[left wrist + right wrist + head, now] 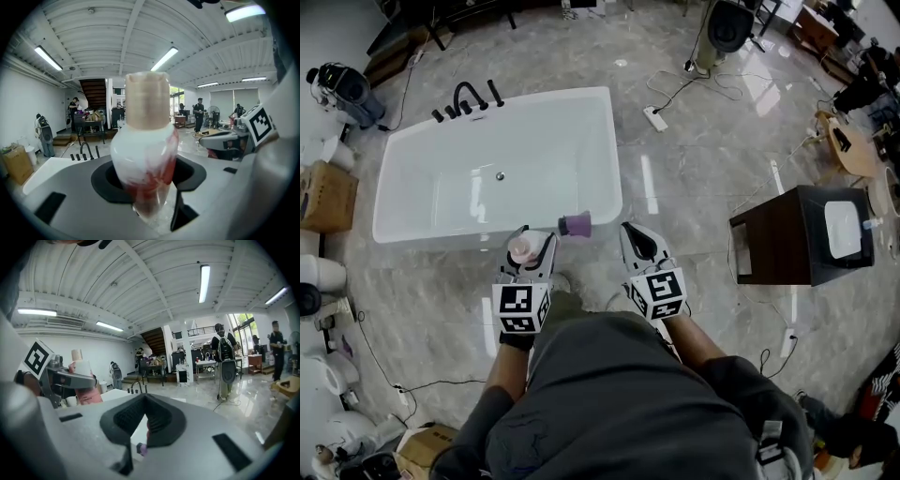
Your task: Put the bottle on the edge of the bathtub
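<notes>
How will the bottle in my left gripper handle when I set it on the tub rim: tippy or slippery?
The bottle looks tall and narrow, so it may tip on the bathtub rim. Its glossy body looks smooth, so it could slip in the left gripper if grip loosens. It seems rigid: the jaws press it without visible denting.

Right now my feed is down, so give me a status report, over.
Left claw shut on bottle, by the tub near rim. Right claw shut, empty. Purple item lies on that rim, just right of the bottle.
</notes>
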`<state>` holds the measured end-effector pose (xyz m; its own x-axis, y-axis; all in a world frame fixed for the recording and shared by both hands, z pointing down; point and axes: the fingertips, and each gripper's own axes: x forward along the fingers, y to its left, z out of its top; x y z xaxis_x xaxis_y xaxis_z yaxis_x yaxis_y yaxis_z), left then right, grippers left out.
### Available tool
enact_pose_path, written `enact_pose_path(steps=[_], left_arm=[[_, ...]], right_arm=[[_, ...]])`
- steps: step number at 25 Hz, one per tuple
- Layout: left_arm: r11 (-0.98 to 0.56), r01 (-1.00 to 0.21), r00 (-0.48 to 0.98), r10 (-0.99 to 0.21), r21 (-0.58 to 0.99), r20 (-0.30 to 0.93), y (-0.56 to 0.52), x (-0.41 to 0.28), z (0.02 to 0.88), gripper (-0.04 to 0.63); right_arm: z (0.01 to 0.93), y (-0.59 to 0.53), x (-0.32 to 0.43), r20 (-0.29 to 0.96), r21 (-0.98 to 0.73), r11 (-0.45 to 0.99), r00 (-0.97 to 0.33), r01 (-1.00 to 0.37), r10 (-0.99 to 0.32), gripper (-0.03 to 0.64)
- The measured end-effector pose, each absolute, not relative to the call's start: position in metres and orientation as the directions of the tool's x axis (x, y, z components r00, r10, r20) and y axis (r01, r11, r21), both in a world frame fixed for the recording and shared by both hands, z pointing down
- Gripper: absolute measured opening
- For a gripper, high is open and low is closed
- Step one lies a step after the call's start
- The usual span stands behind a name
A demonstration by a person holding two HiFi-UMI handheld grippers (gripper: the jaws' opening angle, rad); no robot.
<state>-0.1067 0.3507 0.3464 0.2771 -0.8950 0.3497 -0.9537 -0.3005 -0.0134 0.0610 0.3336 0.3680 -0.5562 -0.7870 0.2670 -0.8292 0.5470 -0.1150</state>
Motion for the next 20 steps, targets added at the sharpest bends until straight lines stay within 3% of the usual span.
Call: enact_pose_path(steps=[20], left_arm=[[-0.482,-0.876,0.463,-0.821,0.029,0.333,0.114,-0.170,0.376,0.224]], right_arm=[[0.377,0.138,-0.026,0.341,-0.012,0.423,-0.401,-0.906,-0.850,0.002]])
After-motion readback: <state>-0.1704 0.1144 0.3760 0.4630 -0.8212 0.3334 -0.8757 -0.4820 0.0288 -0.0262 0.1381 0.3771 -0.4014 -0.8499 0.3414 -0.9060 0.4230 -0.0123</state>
